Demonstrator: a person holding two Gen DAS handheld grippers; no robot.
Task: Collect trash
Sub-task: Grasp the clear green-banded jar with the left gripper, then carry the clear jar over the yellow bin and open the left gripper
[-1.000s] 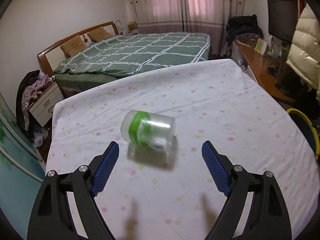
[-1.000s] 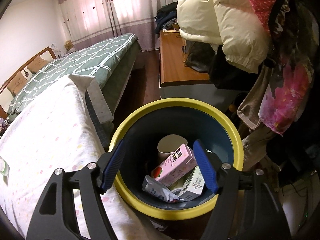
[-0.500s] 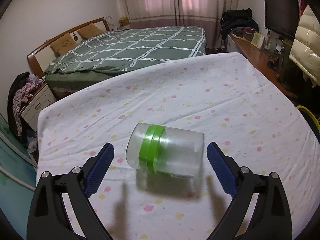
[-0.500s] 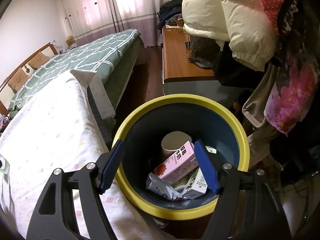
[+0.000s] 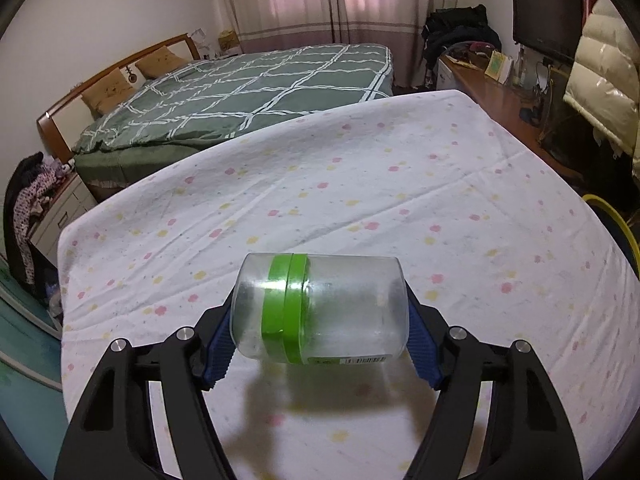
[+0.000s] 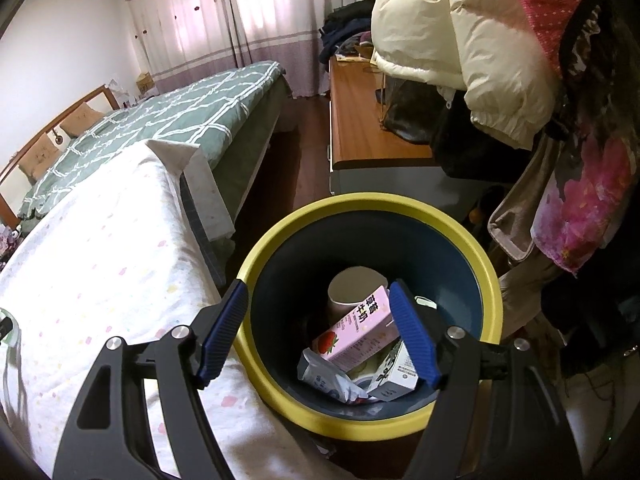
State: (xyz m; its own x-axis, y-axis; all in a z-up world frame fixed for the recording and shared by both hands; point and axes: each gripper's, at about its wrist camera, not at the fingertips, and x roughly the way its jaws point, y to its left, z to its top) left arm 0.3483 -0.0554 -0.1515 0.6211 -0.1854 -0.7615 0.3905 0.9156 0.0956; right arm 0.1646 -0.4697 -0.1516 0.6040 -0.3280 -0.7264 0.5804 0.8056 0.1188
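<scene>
Left wrist view: my left gripper (image 5: 320, 344) is closing on a clear plastic cylindrical jar with a green band around it (image 5: 320, 308). The jar lies on its side across the gap, one end against each blue ribbed pad (image 5: 420, 354), so the pads press on its two ends. It sits on, or just above, a white bedsheet dotted with pink and yellow flowers (image 5: 360, 184); its shadow falls on the sheet directly below it, and I cannot tell whether it touches the cloth. Beyond the sheet stands a bed with a green checked quilt (image 5: 248, 92), and pink curtains (image 5: 312, 4) hang behind it.

Right wrist view: my right gripper (image 6: 320, 332) hangs with its jaws spread and nothing between them, over a round bin with a yellow rim and dark blue inside (image 6: 490, 276). The bin stands just beside the edge of the flowered sheet. Inside it lie a pink strawberry milk carton (image 6: 356, 332), a pale paper cup (image 6: 352, 286) behind the carton, a white crumpled wrapper (image 6: 328, 376) and a second small carton (image 6: 400, 372). A cream padded jacket (image 6: 440, 28) hangs above a wooden desk (image 6: 368, 128) behind the bin.
</scene>
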